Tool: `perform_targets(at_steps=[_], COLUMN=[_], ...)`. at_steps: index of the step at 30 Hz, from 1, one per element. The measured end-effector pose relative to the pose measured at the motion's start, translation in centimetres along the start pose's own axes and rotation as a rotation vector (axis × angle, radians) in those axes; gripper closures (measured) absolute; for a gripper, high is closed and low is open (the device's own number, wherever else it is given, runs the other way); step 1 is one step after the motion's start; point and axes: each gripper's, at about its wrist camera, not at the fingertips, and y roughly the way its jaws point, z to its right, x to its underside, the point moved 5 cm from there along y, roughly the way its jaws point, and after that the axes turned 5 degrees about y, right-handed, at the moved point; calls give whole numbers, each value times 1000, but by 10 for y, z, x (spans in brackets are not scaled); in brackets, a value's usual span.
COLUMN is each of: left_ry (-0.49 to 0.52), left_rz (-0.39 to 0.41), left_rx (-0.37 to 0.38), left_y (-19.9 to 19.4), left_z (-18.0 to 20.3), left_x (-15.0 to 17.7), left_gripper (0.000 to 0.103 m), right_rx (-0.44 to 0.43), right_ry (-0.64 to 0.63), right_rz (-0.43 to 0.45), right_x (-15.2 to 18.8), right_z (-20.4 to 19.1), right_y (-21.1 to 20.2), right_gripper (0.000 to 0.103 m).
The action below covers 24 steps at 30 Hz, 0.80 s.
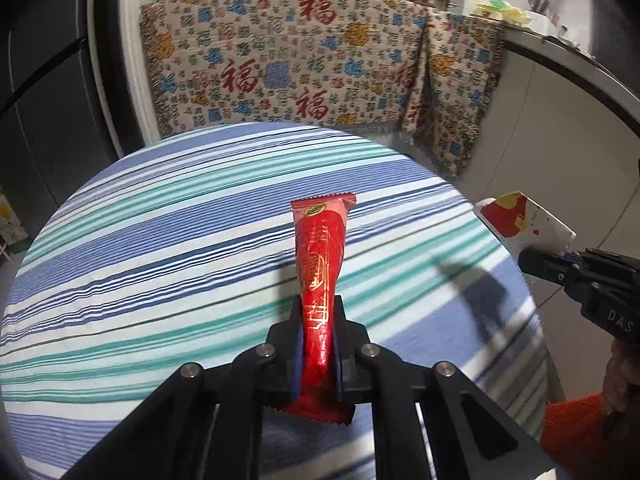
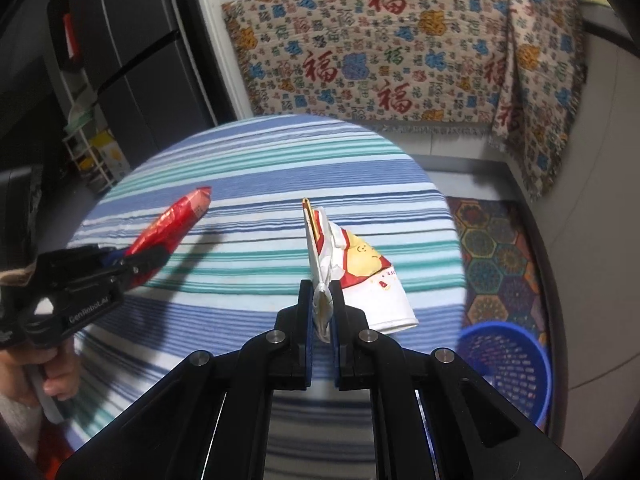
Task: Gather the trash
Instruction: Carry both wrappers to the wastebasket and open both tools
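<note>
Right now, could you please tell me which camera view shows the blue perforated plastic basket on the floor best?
The right wrist view shows it best: the blue perforated plastic basket stands on the floor beside the striped round table, its rim and mesh wall plainly visible. The left wrist view does not show the basket at all.

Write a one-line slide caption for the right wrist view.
Right gripper pinches a crumpled white wrapper above the striped table; left gripper holds a red wrapper; blue basket waits below.
</note>
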Motion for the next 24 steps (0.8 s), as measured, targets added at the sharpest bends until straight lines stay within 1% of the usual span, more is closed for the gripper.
perform_targets(at_steps=[3,9,17,20,24], left_ry=[-10,9,78,99,120], left_rz=[7,14,23,10,-19], left_rx=[25,73,135,175,242], left_y=[-10,-21,-26,-20,1], left_z=[19,65,130,157,195], left_x=[-2,-8,-23,-28,-32], left_gripper=[93,93,93,93,93], right_rx=[3,9,31,54,90], right_ry=[19,62,136,173,262], right_rz=[13,37,62,60,46], right_x=[2,7,18,18,20], right_z=[11,36,81,109,161], right_y=[-15,-44,-81,-92,-103], right_gripper=[98,98,98,98,98])
